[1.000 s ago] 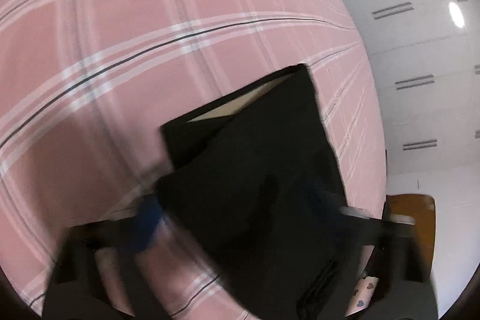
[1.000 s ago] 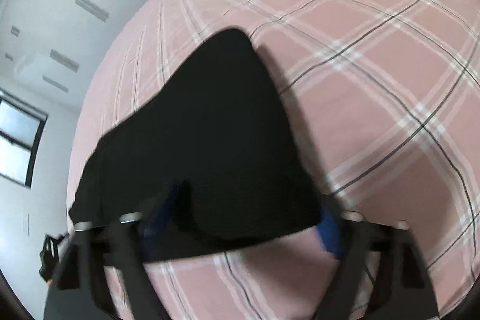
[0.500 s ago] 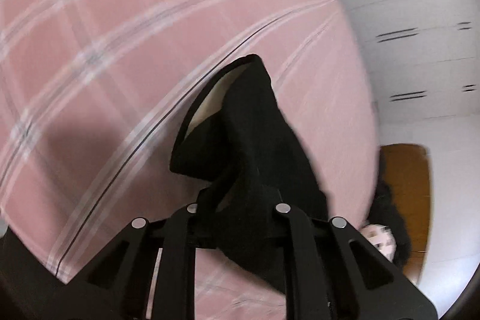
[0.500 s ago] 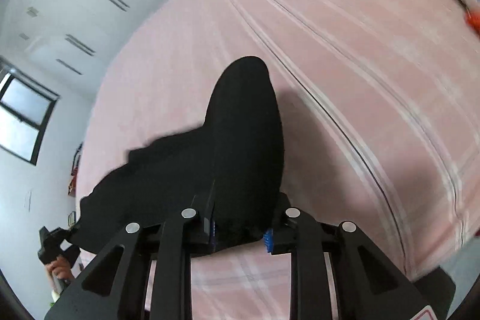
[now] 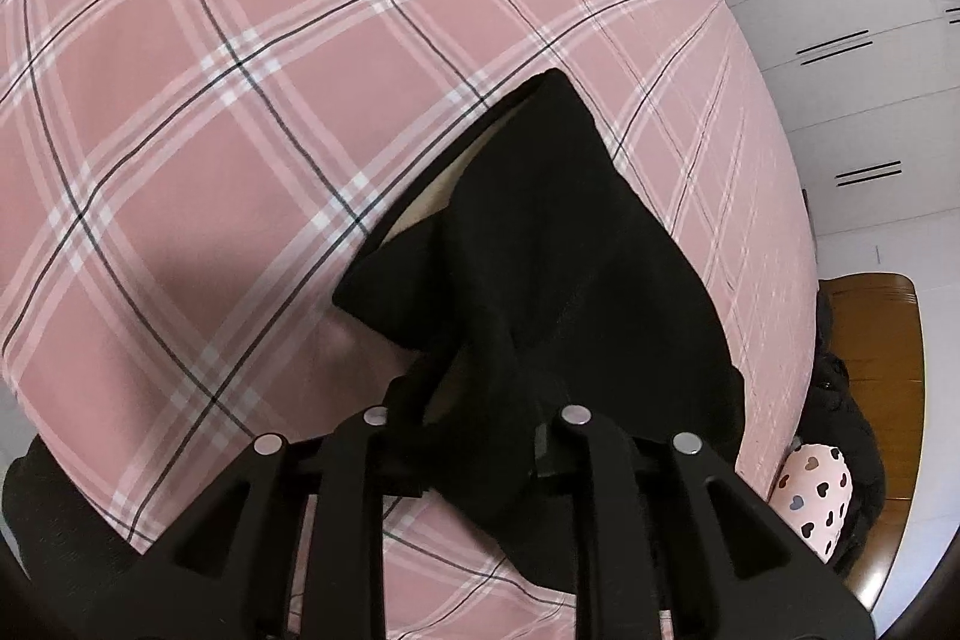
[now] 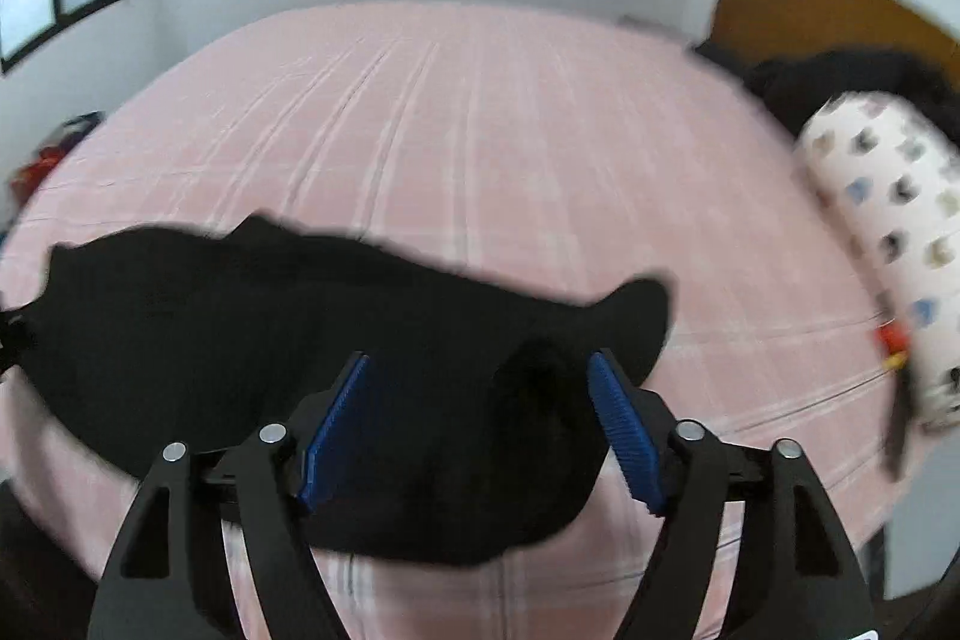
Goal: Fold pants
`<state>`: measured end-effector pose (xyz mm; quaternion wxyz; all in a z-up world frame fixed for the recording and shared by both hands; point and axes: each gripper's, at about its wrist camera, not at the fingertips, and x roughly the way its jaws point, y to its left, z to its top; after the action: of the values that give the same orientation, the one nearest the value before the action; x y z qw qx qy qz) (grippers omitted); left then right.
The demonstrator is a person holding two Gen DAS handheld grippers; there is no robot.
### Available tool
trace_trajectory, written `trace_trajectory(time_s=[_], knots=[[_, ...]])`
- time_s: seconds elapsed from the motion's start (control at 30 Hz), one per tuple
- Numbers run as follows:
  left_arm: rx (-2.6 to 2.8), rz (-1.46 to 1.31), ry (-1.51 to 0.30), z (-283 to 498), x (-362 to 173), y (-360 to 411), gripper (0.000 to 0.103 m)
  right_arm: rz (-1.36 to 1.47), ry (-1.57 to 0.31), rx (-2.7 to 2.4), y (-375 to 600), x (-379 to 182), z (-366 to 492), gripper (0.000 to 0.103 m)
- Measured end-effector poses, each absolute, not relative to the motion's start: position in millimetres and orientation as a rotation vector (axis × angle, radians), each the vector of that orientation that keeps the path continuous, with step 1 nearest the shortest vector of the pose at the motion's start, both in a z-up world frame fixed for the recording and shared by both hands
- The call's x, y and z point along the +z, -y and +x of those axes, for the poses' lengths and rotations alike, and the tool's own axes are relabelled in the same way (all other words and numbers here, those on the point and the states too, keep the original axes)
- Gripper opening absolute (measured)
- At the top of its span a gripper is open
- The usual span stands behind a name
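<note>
Bunching in left claw (image 5: 474, 418), pants (image 5: 558, 280)

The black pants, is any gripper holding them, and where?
The left gripper is shut on a bunched edge of the black pants. The right gripper has just opened; its blue pads grip nothing.

both grippers (image 5: 474, 418) (image 6: 480, 418) are black with silver screws; right jaws carry blue ribbed pads (image 6: 624, 430).

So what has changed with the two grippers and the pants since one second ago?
The right gripper has just been opening and let go of the black pants, which now lie loose between its blue pads; its view swung up across the pink plaid bed. The left gripper closed on the pants and stays clamped. The pants remain on the bed.
</note>
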<state>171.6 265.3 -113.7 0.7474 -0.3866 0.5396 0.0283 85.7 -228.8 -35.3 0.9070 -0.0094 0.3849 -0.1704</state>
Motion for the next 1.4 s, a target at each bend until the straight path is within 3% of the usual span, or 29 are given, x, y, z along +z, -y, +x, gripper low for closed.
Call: trace_trajectory(time_s=[0.17,0.3,0.47,0.53,0.57,0.63,0.7,0.8,0.93,1.07,1.2,1.27,1.3,1.33,1.4], knots=[[0.054,-0.854,-1.195,163.6,-125.6,-276.0,0.021,-0.046,-0.638,-0.519,255.5,7.4,48.1,0.074],[0.064,-0.822,-1.184,167.8,-129.2,-268.9,0.021,0.086,-0.869,-0.206,239.4,-15.4,76.9,0.074],[0.07,-0.814,-1.179,168.0,-125.6,-266.5,0.021,0.161,-1.046,-0.032,191.8,-85.7,146.8,0.072],[0.062,-0.808,-1.181,167.6,-123.0,-267.5,0.021,0.205,-1.126,-0.043,190.5,-118.2,171.6,0.062],[0.059,-0.803,-1.182,168.1,-122.5,-267.4,0.021,0.234,-1.154,-0.037,191.5,-127.1,178.9,0.035],[0.056,-0.795,-1.186,168.9,-123.3,-266.9,0.021,0.287,-1.146,-0.029,194.9,-126.4,183.2,0.015],[0.051,-0.79,-1.184,170.7,-124.4,-266.0,0.021,0.302,-1.126,-0.002,187.1,-109.7,180.7,0.008],[0.052,-0.804,-1.171,169.2,-127.7,-266.4,0.021,0.252,-1.093,0.071,165.7,-86.7,173.9,0.009],[0.062,-0.824,-1.172,168.2,-130.5,-265.5,0.022,0.167,-1.179,0.114,151.1,-128.9,176.0,0.016],[0.038,-0.824,-1.176,169.3,-125.6,-267.7,0.022,0.279,-1.1,0.097,166.6,-98.5,153.8,0.033],[0.035,-0.819,-1.179,169.9,-127.5,-267.7,0.022,0.283,-1.034,0.055,179.8,-78.1,123.4,0.057],[0.038,-0.822,-1.176,168.9,-127.3,-267.4,0.023,0.251,-1.052,0.065,182.8,-79.2,113.3,0.058],[0.031,-0.827,-1.176,169.0,-127.3,-266.7,0.035,0.235,-1.062,0.07,182.3,-81.4,112.4,0.058],[0.025,-0.834,-1.179,169.7,-128.0,-265.9,0.06,0.223,-1.063,0.075,177.8,-81.3,114.1,0.058],[0.067,-0.839,-1.177,169.8,-129.0,-264.8,0.083,0.203,-1.062,0.105,169.7,-86.0,109.2,0.059]])
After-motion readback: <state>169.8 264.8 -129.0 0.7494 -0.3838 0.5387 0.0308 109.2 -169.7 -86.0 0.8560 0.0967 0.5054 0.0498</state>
